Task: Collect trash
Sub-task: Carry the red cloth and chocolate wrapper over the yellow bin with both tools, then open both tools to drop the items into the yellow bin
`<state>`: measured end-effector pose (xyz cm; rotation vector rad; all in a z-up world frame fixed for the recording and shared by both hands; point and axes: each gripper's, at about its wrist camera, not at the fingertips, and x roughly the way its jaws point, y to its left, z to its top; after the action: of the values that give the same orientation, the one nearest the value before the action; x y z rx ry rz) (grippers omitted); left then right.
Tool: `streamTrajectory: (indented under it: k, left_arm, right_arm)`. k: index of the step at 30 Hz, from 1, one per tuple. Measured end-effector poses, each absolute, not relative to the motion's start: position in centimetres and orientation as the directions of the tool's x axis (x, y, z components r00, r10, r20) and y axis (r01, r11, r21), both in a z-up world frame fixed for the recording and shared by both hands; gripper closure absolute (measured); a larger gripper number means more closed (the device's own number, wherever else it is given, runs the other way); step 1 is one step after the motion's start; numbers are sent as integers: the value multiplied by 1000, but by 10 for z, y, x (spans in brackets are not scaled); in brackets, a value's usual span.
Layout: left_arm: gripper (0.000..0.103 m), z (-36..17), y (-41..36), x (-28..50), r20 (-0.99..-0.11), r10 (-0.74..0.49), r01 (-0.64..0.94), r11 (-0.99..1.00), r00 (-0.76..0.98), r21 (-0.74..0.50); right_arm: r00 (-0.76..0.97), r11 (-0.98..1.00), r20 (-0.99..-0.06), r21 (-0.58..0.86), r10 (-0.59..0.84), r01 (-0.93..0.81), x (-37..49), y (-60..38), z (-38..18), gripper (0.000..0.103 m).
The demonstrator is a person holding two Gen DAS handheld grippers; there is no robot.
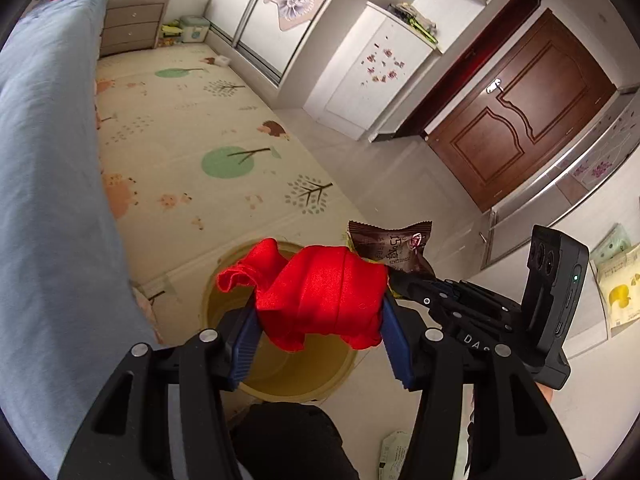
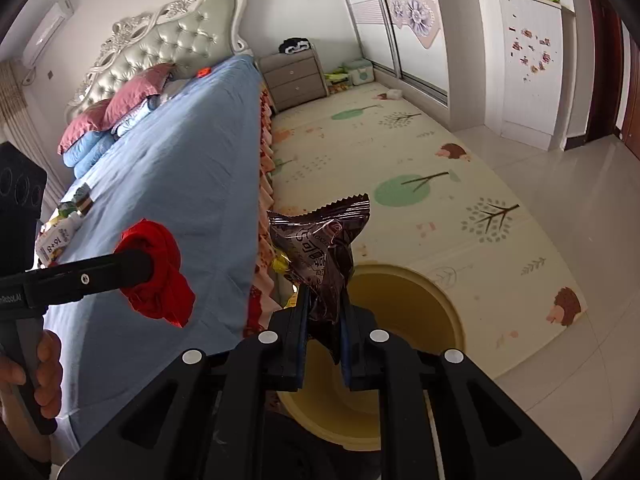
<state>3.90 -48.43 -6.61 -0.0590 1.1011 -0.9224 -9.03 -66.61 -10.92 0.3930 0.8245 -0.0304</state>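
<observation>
Left wrist: left gripper (image 1: 320, 320) clamps red cloth (image 1: 324, 296) above yellow bin (image 1: 344, 376); right wrist: right gripper (image 2: 324, 320) pinches brown snack wrapper (image 2: 320, 248) over the bin (image 2: 440, 312), beside blue bed (image 2: 180, 184).

Two grippers show: the left gripper (image 1: 320, 316) clamps one red cloth (image 1: 320, 296), and the right gripper (image 2: 325, 320) pinches one brown snack wrapper (image 2: 320, 248), with a scrap of a second, yellow wrapper (image 2: 280, 266) beside it. One yellow bin (image 2: 404, 320) stands on the floor. One bed (image 2: 172, 184) carries two pink pillows (image 2: 132, 96) at its head end and a few small packets (image 2: 60, 232) along its far edge; their exact number cannot be told. One nightstand (image 2: 294, 76) has two drawers in the right wrist view. One brown door (image 1: 520, 112) shows.
</observation>
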Motion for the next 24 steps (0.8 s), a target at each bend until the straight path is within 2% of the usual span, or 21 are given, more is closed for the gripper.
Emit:
streamTrajectory:
  k: [7, 8, 10, 11, 14, 24]
  left_arm:
    - [47, -104, -537, 38, -774, -633, 615, 614, 11, -494]
    - [45, -108, -540, 36, -777, -630, 615, 609, -7, -500]
    - [27, -116, -545, 34, -790, -613, 623, 607, -29, -494]
    - [22, -117, -546, 35, -794, -607, 625, 608, -31, -489]
    - [11, -120, -541, 35, -802, -596, 625, 615, -31, -481]
    - [9, -105, -530, 27, -803, -595, 643, 632, 44, -433]
  right_arm:
    - [631, 917, -772, 304, 78, 258, -104, -699, -146, 88]
    - [620, 916, -782, 295, 67, 273, -104, -703, -151, 80]
    - [608, 913, -793, 280, 46, 297, -104, -706, -159, 66]
    - [602, 910, -797, 279, 43, 305, -103, -709, -164, 58]
    - [586, 904, -807, 299, 68, 307, -101, -713, -174, 57]
    - [589, 888, -800, 348, 114, 300, -104, -713, -177, 57]
